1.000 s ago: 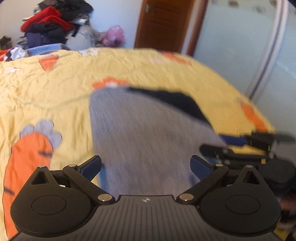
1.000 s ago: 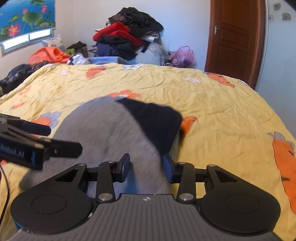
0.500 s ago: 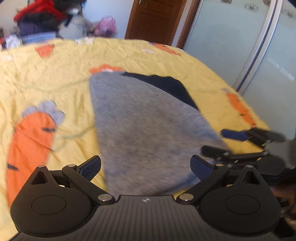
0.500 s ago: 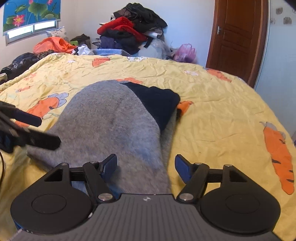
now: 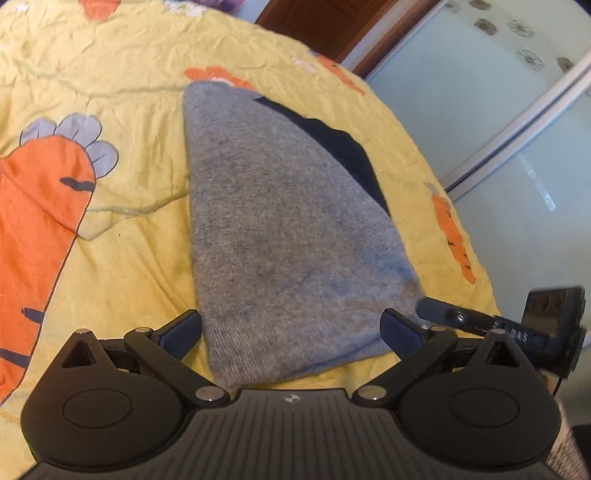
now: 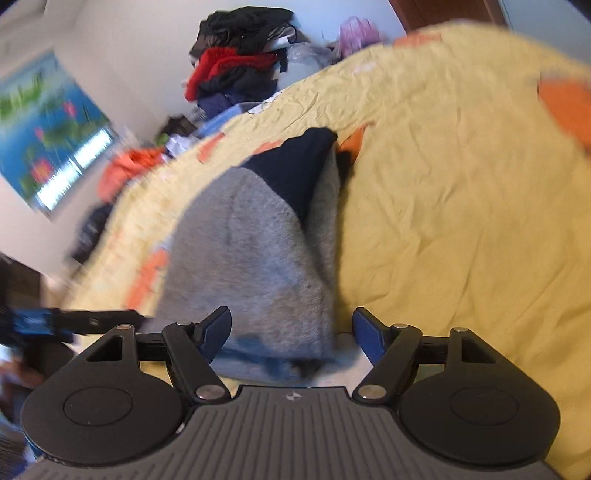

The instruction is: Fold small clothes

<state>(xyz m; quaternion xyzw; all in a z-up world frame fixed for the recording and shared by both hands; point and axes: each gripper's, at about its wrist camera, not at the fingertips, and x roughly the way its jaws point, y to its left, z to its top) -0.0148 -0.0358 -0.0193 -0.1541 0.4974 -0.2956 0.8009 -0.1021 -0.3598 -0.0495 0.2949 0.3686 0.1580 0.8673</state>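
A folded grey knit garment (image 5: 280,229) with a dark navy part (image 5: 347,155) along its far right side lies flat on the yellow carrot-print bedspread (image 5: 122,266). My left gripper (image 5: 291,330) is open and empty, its fingers spread on either side of the garment's near edge. My right gripper (image 6: 291,332) is open and empty at the garment's (image 6: 258,258) near right corner; the view is tilted and blurred. The navy part (image 6: 299,166) shows at the far end there. The right gripper also shows in the left wrist view (image 5: 480,317).
A pile of red and dark clothes (image 6: 236,70) sits beyond the bed's far side. A brown door (image 5: 325,22) and frosted sliding panels (image 5: 517,129) stand to the right. The bed's edge runs close on the right.
My right gripper has opened and let go of the garment, then rolled and pulled back. My left gripper stayed open and tilted down over the garment's near edge. The garment now lies flat.
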